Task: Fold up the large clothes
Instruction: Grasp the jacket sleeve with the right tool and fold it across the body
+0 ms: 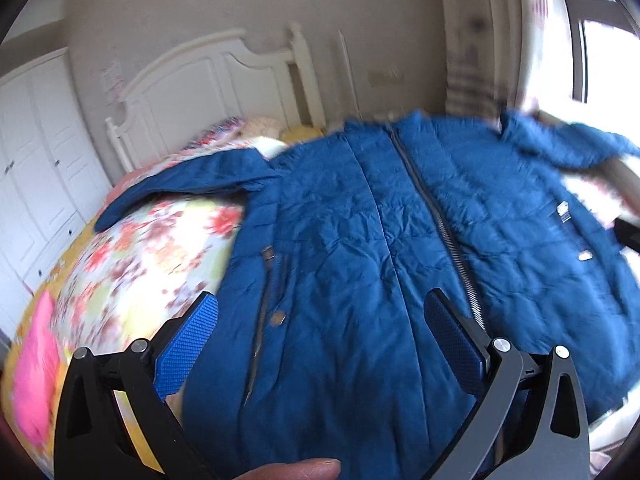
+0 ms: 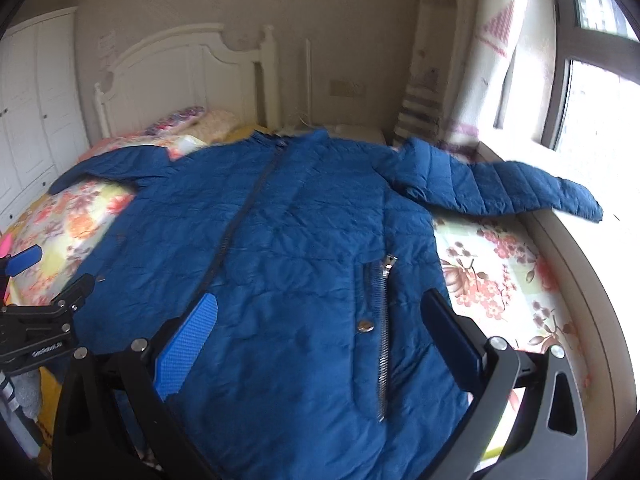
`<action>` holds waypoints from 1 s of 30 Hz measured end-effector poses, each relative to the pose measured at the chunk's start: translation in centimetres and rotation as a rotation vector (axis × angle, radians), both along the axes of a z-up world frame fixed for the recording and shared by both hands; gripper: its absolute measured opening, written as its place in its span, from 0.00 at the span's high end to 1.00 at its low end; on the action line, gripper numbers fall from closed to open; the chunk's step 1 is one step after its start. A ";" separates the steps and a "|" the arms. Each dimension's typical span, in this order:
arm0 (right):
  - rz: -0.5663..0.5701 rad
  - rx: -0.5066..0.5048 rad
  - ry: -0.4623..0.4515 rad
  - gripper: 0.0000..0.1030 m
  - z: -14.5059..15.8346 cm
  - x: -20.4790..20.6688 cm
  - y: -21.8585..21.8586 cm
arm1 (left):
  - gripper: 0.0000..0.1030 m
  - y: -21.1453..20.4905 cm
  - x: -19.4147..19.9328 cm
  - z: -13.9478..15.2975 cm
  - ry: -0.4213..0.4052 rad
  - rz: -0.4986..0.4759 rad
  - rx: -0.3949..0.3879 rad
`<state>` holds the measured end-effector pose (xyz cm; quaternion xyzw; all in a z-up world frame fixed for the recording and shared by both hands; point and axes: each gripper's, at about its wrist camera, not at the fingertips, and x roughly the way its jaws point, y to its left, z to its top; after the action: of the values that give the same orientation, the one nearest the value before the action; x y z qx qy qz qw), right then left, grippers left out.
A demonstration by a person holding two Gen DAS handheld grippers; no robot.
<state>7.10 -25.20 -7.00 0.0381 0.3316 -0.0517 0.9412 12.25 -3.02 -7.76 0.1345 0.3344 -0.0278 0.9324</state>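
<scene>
Jacket (image 2: 280, 240) laid flat, zipped, sleeves spread across bed (image 2: 500, 272) for folding; left tool (image 1: 320, 336) & right tool (image 2: 320, 332) held apart above hem, nothing gripped.

Jacket (image 2: 280, 240) spread front-up across the bed (image 2: 500, 272), collar toward the headboard (image 2: 180, 76).

Its sleeves reach out to either side, the right one (image 2: 520, 192) lying toward the window ledge (image 2: 568, 248). Pillows (image 2: 192, 120) sit behind the collar. Both grippers, left (image 1: 320, 336) and right (image 2: 320, 332), hang over the hem, jaws spread, with the wardrobe (image 1: 36, 168) far left.
</scene>
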 end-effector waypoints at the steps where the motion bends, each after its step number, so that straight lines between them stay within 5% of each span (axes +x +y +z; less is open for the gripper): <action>1: -0.019 0.023 0.020 0.02 -0.5 1.3 -1.4 | 0.04 -0.8 2.8 -0.9 0.053 -0.017 0.024; 4: -0.113 0.077 0.063 0.02 -1.4 4.6 -6.2 | 0.04 -2.0 9.4 -2.7 0.169 -0.024 0.055; 10: -0.370 0.216 0.071 0.02 -3.2 10.3 -18.4 | 0.04 -2.9 19.5 -3.2 0.178 0.034 0.037; 16: -0.531 0.248 0.046 0.04 -5.1 15.2 -26.8 | 0.04 -1.7 23.5 -6.1 0.244 0.073 0.012; 20: -0.594 0.279 0.065 0.05 -6.5 18.6 -30.3 | 0.04 -0.6 23.7 -6.9 0.230 0.069 -0.080; 22: -0.621 0.282 0.073 0.11 -6.8 19.5 -31.7 | 0.04 -0.1 24.1 -7.1 0.252 0.067 -0.131; 26: -0.649 0.278 0.056 0.60 -6.3 20.2 -32.7 | 0.04 0.3 24.4 -7.4 0.259 0.068 -0.165; 27: -0.656 0.266 0.024 0.83 -5.6 19.7 -32.4 | 0.04 0.2 24.4 -7.4 0.258 0.069 -0.161; 30: -0.636 0.191 -0.107 0.88 -2.8 19.0 -30.8 | 0.04 0.1 24.0 -7.4 0.261 0.065 -0.164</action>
<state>26.13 -55.98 -9.77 0.2304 0.2567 -0.3094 0.8861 36.27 -2.94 -15.16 0.0422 0.4533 -0.0422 0.8894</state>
